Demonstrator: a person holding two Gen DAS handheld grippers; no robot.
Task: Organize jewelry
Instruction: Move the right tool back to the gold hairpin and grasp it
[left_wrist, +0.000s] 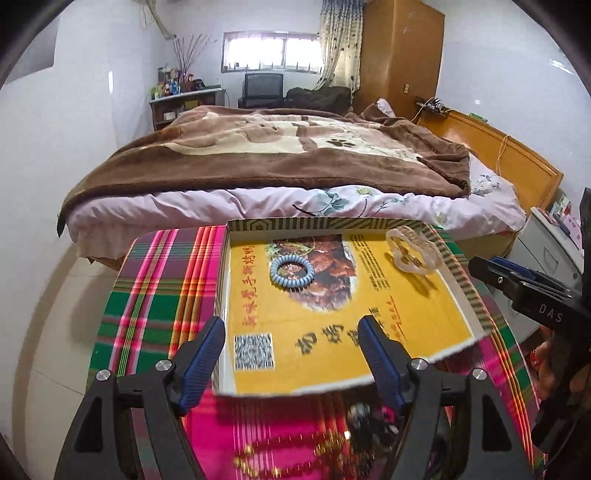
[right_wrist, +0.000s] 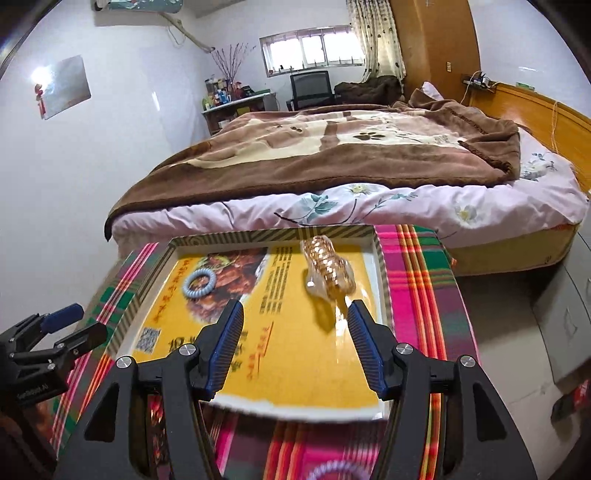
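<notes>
A shallow cardboard box lid (left_wrist: 332, 223) with a yellow printed floor lies on a plaid cloth (left_wrist: 155, 295). Inside it rest a pale blue spiral hair tie (left_wrist: 291, 271) and a clear scalloped bangle with gold inside (left_wrist: 413, 251). My left gripper (left_wrist: 291, 332) hangs open over the lid's near edge with nothing between its fingers. From the right wrist view, the right gripper (right_wrist: 295, 314) is open too, and the gold and clear bangle (right_wrist: 328, 273) lies just beyond its fingertips, untouched. The blue tie (right_wrist: 199, 282) sits farther left in the lid (right_wrist: 273, 234).
On the cloth below the left gripper lie a gold bead strand (left_wrist: 288, 454) and a dark trinket (left_wrist: 369, 417). A purple spiral tie (right_wrist: 332, 469) lies under the right gripper. A bed with a brown blanket (left_wrist: 280, 155) stands right behind the table.
</notes>
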